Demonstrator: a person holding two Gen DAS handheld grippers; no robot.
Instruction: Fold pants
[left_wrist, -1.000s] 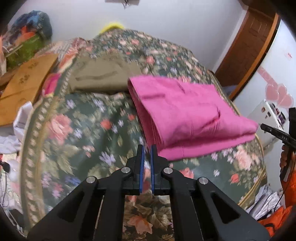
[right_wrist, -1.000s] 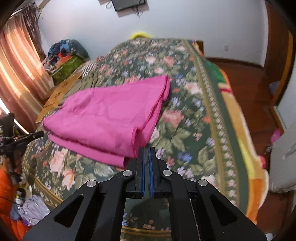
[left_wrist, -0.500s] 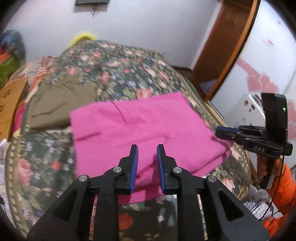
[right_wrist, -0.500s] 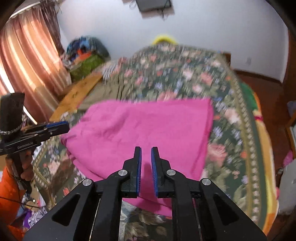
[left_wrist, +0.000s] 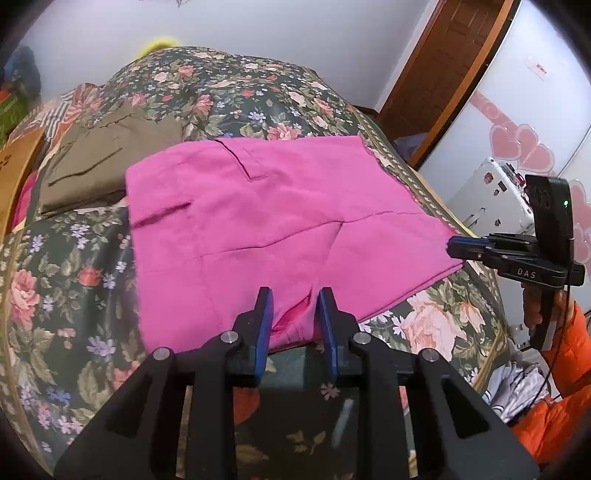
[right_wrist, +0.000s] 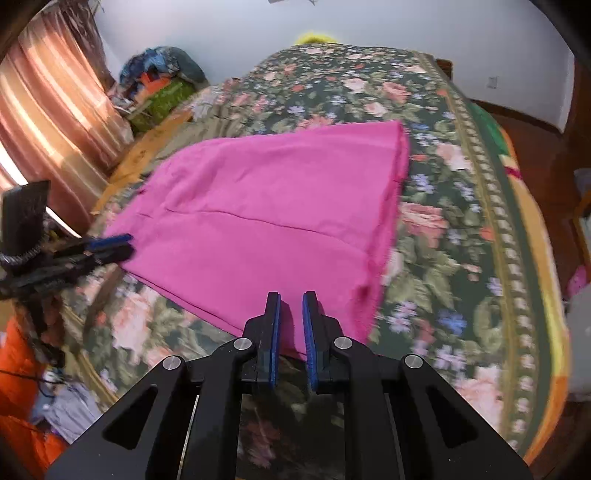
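— Left wrist view: what is seen of the pants?

— The pink pants (left_wrist: 280, 229) are laid folded on the floral bedspread (left_wrist: 66, 280), with a folded olive garment (left_wrist: 99, 162) just beside them at the far edge.

— How is the left gripper (left_wrist: 294, 299) held?

— Its jaws are parted with nothing gripped; the near hem is seen between the fingertips.

— And the right gripper (right_wrist: 291, 301)?

— A narrower gap is kept, and nothing is clamped; it is poised at the near corner of the pants (right_wrist: 280, 221).
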